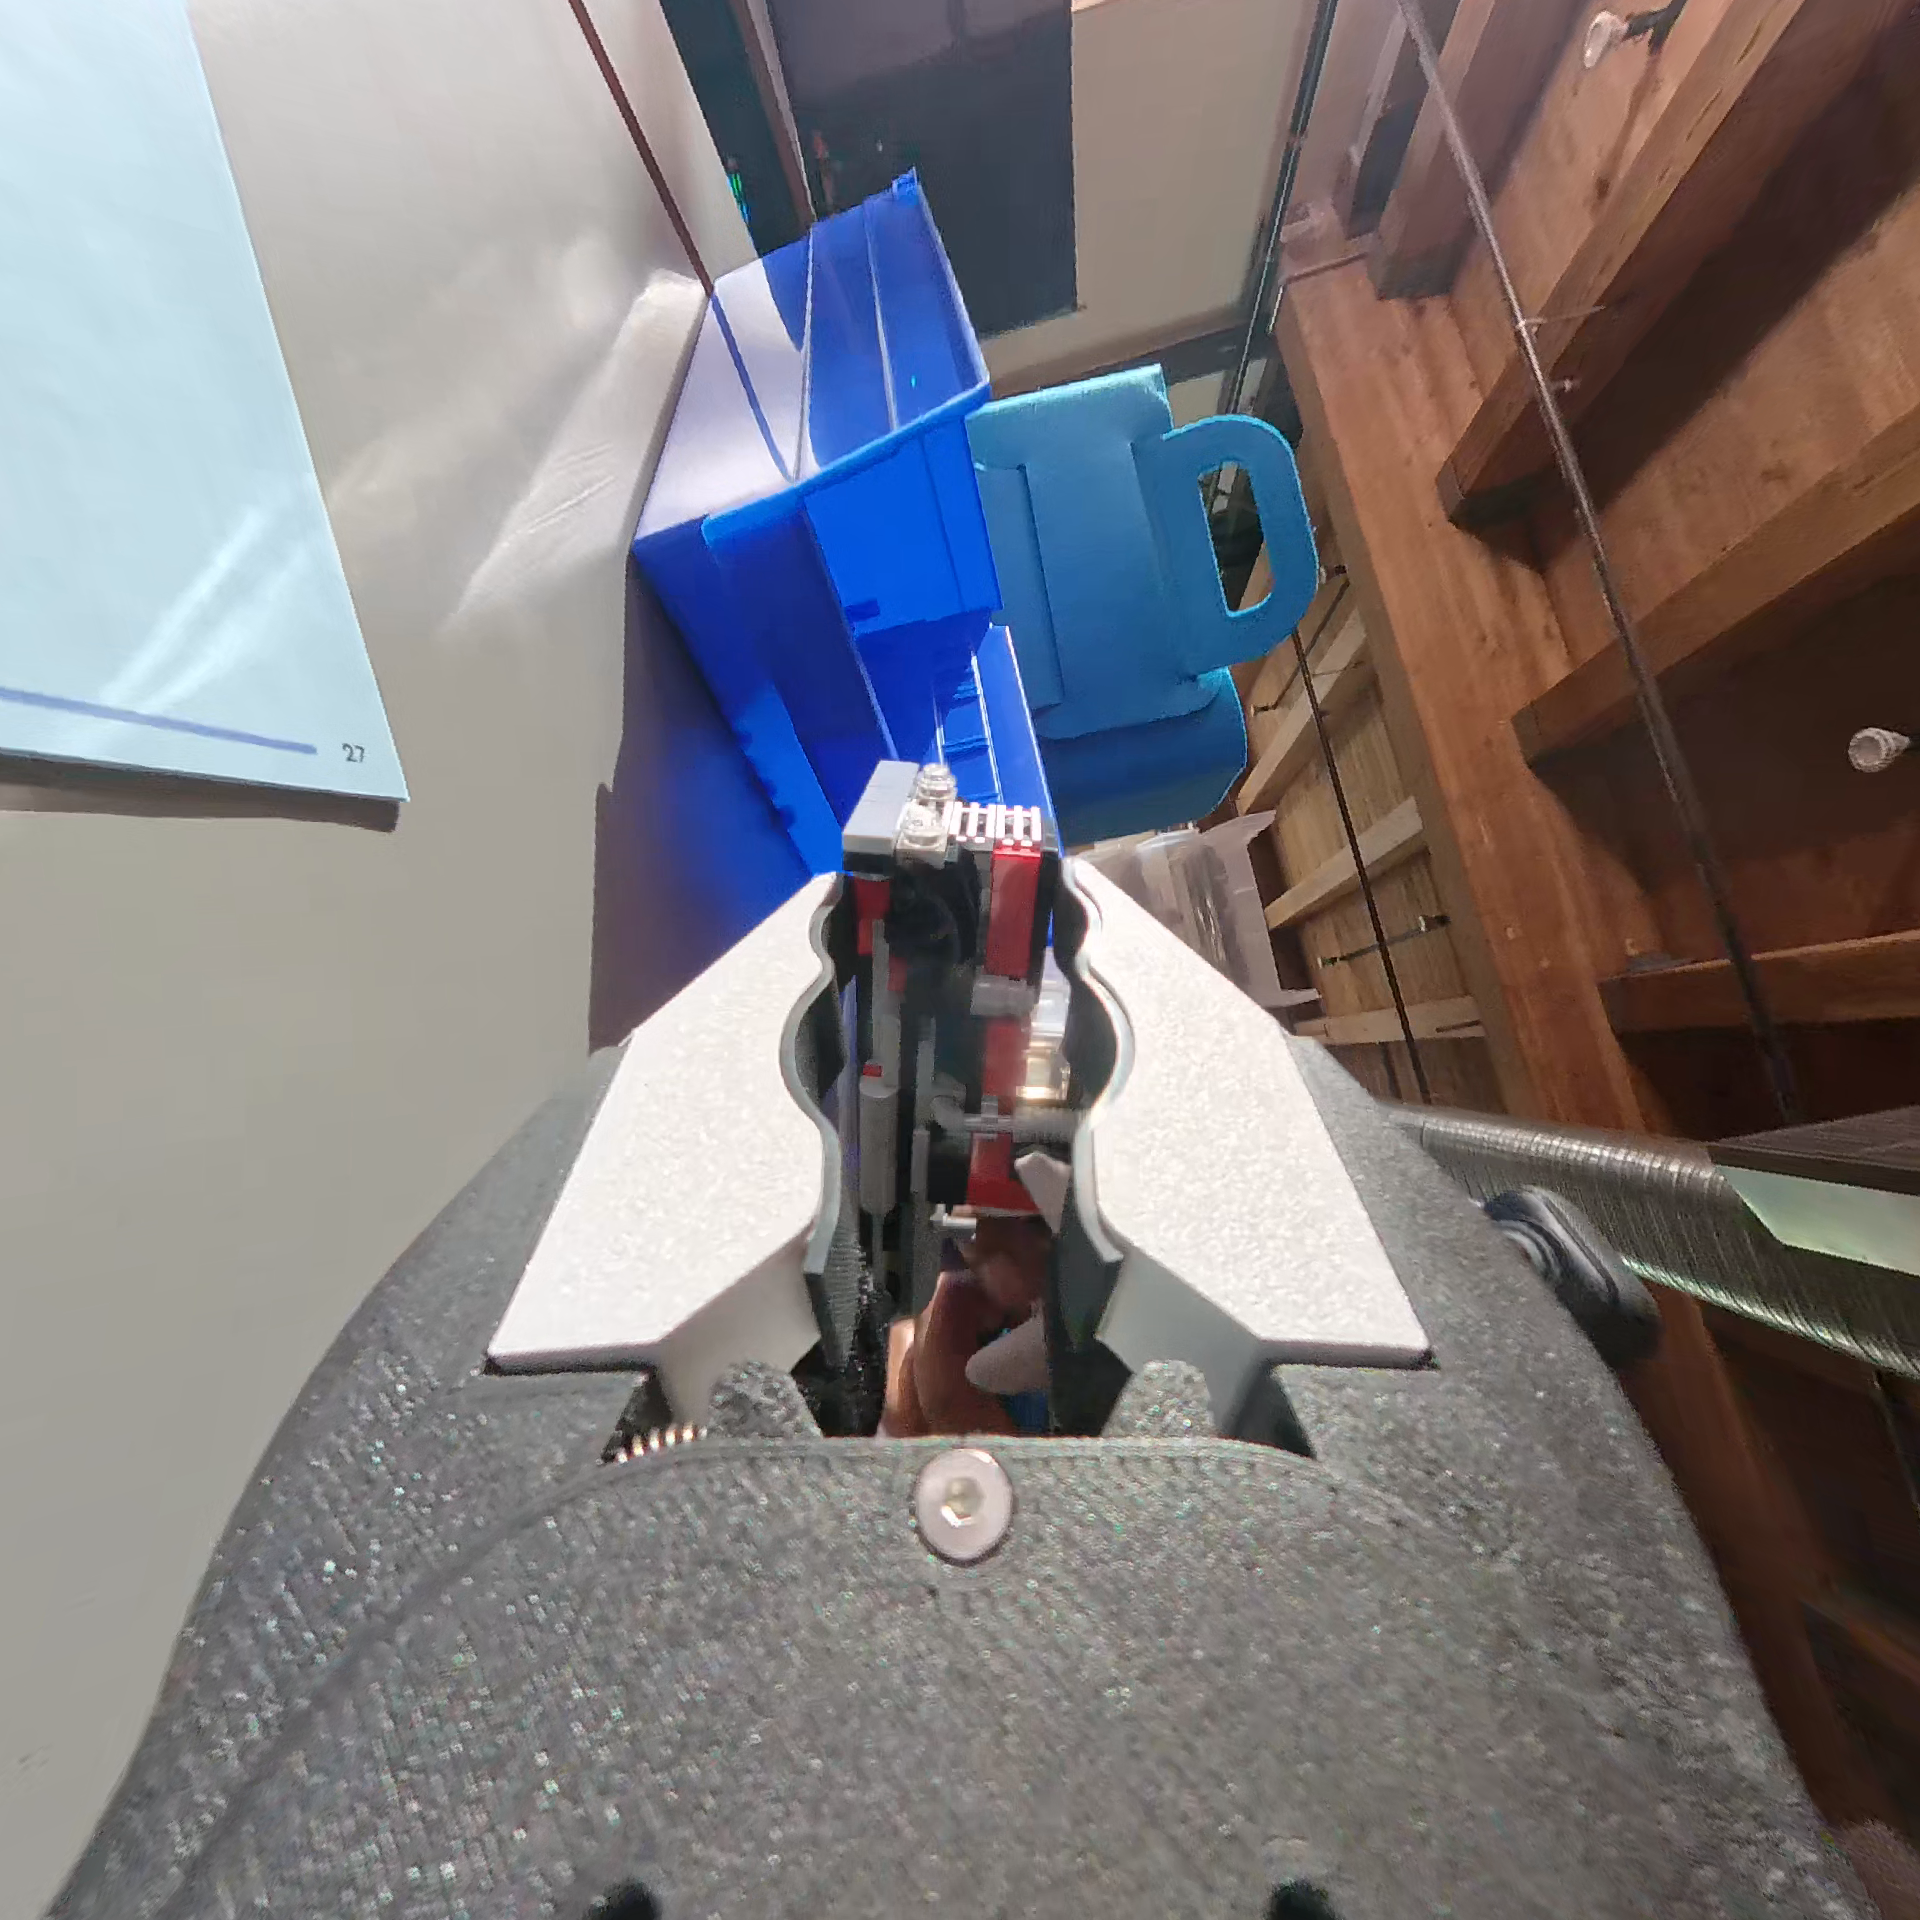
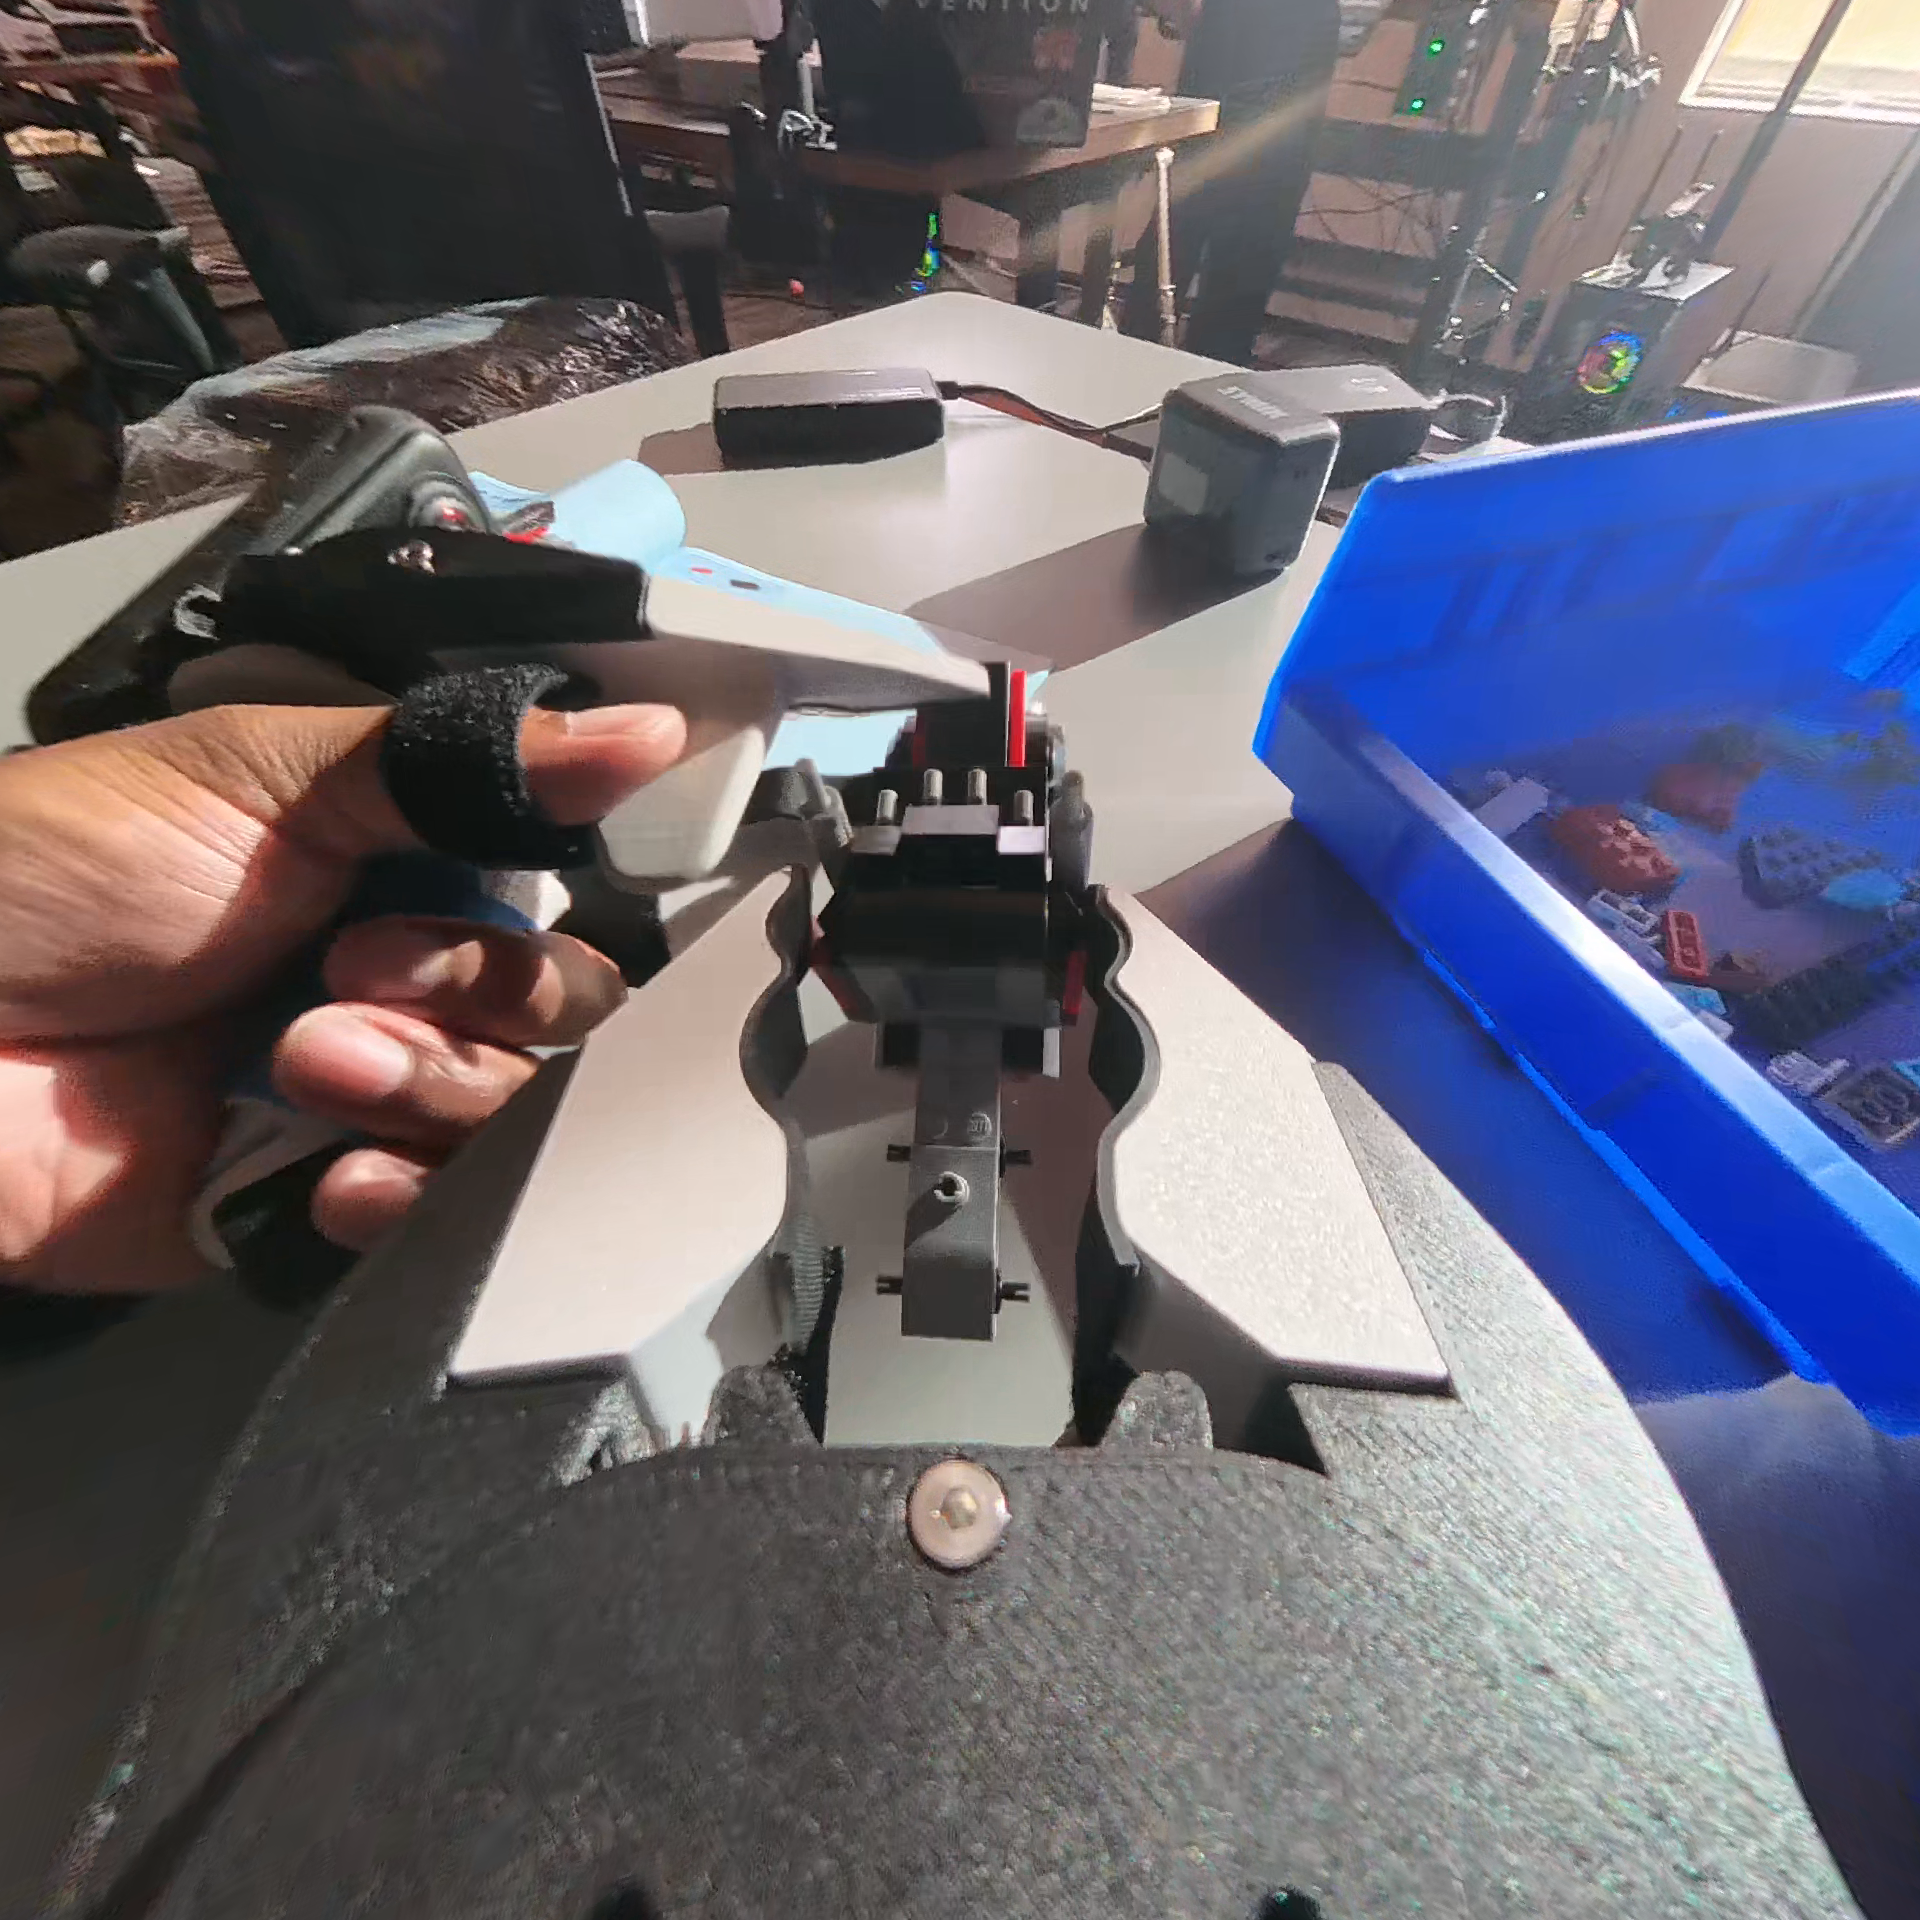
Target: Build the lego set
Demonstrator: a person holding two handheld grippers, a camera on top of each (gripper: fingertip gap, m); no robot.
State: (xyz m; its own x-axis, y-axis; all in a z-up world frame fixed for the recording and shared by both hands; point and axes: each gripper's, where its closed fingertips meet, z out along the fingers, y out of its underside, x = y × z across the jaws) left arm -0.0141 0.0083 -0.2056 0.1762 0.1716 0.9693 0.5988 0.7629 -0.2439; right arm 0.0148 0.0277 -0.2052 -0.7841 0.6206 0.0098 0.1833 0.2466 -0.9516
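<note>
A small lego model of black, red and grey bricks (image 1: 951,987) sits between the fingers of my left gripper (image 1: 951,883), which is shut on it. In the right wrist view the same model (image 2: 945,914) shows its black studded side, and my right gripper (image 2: 945,925) is shut on it from the near end. A hand (image 2: 260,935) holds the left gripper, and one of its fingers (image 2: 810,644) lies over the top of the model. The model is held above the grey table (image 2: 1039,540).
A blue bin (image 2: 1455,935) with several loose bricks (image 2: 1621,862) stands tilted at the right; it also shows in the left wrist view (image 1: 831,468). An instruction page (image 1: 156,416), a light-blue bag (image 1: 1122,582), a black pack (image 2: 831,416) and a cube camera (image 2: 1236,488) are nearby. The grippers are tip to tip, or close to it.
</note>
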